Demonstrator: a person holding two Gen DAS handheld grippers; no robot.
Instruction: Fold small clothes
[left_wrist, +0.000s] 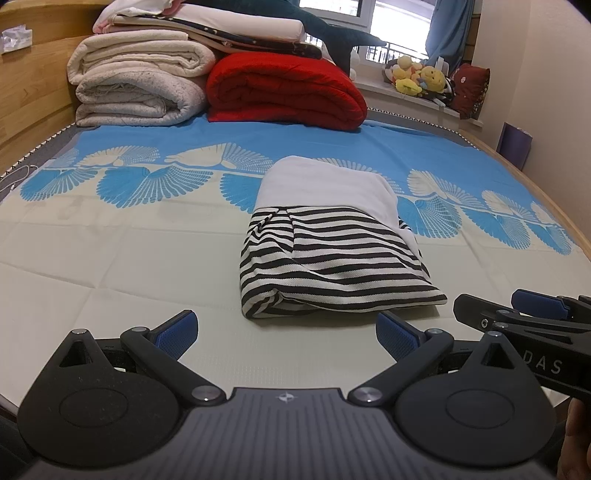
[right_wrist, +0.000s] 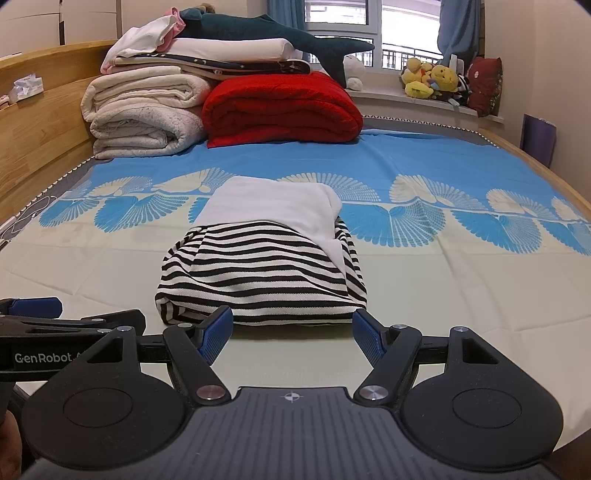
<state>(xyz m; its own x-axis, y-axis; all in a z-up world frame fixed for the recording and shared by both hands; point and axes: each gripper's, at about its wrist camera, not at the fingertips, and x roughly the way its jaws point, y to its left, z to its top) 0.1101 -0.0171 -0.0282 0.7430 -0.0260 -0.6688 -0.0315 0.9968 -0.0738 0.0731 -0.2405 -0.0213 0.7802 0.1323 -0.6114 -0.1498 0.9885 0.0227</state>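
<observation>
Holding both tools low over the bed, I have my left gripper (left_wrist: 286, 332) spread wide with nothing between its blue pads (left_wrist: 177, 332), and my right gripper (right_wrist: 291, 332) likewise stands wide open and empty, its fingertips just short of the near edge of the folded garment (right_wrist: 258, 269). The two tools sit side by side; in the left wrist view the right one's black frame juts in at the right edge, and in the right wrist view the left one shows at the left edge.

The garment, black-and-white striped with a plain white part (left_wrist: 325, 188) folded over its far half, lies as a compact bundle on the bed sheet (left_wrist: 110, 240), near the middle where the cream area meets the blue fan pattern. It lies just ahead of both grippers, apart from their pads.

Farther back, at the head of the bed, a red quilt (right_wrist: 280, 110) is rolled beside a stack of cream blankets (right_wrist: 144, 114), with more folded bedding and a dark plush shark (right_wrist: 280, 38) piled on top. Plush toys (right_wrist: 432, 81) crowd the windowsill.
</observation>
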